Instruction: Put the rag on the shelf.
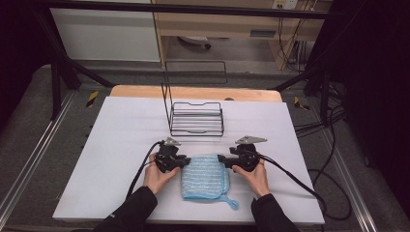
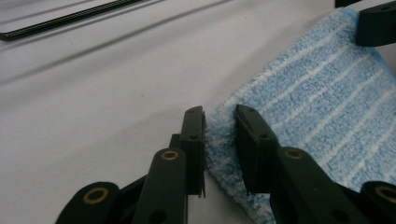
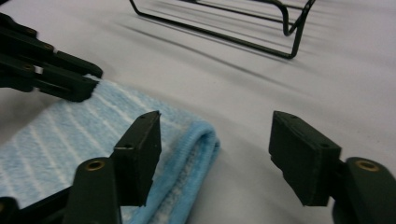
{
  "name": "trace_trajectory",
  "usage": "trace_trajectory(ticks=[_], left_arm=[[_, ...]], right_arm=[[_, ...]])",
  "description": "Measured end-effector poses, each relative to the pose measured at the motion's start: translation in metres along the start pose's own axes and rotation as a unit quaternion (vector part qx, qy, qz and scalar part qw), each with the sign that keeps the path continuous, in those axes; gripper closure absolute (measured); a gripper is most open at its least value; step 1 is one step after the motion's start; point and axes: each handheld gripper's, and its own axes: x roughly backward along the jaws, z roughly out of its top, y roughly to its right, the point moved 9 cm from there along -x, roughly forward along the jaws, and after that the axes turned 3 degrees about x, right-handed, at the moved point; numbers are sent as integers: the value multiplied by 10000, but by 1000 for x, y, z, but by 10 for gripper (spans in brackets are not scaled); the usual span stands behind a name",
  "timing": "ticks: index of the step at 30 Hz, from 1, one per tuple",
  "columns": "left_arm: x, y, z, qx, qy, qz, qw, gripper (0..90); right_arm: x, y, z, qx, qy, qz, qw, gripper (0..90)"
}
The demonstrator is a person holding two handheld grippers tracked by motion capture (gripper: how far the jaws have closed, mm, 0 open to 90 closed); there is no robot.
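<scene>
High view looks down from above; both gripper views sit low, close, sharing the blue cloth (image 1: 205,176).

Even overhead light, soft shadows; dim surroundings (close tool views blurred).

Looks like a lab or robotics test cell. Black metal frame (image 1: 63,58) enclosing a desk (image 1: 121,145) covered in plain white sheet. Cables (image 1: 333,159) strewn across grey carpeted floor (image 1: 29,125), yellow-black hazard tape (image 1: 92,98) at the desk corners, wooden cabinetry (image 1: 217,24) and a wall socket (image 1: 285,4) behind.
</scene>
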Motion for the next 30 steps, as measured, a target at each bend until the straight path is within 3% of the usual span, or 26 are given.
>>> trace_trajectory(ticks=[6, 15, 21, 30], left_arm=[[0, 1, 0, -112, 19, 49, 9999, 730], [0, 2, -1, -287, 64, 58, 9996, 734], [-1, 2, -1, -317, 80, 18, 9995, 746], [1, 2, 0, -203, 66, -117, 9997, 797]], right_arm=[[-10, -2, -4, -97, -67, 171, 9998, 539], [-14, -7, -11, -137, -214, 316, 9992, 636], [-14, -9, -11, -257, -266, 403, 9985, 691], [-12, -11, -10, -410, -289, 493, 9975, 798]])
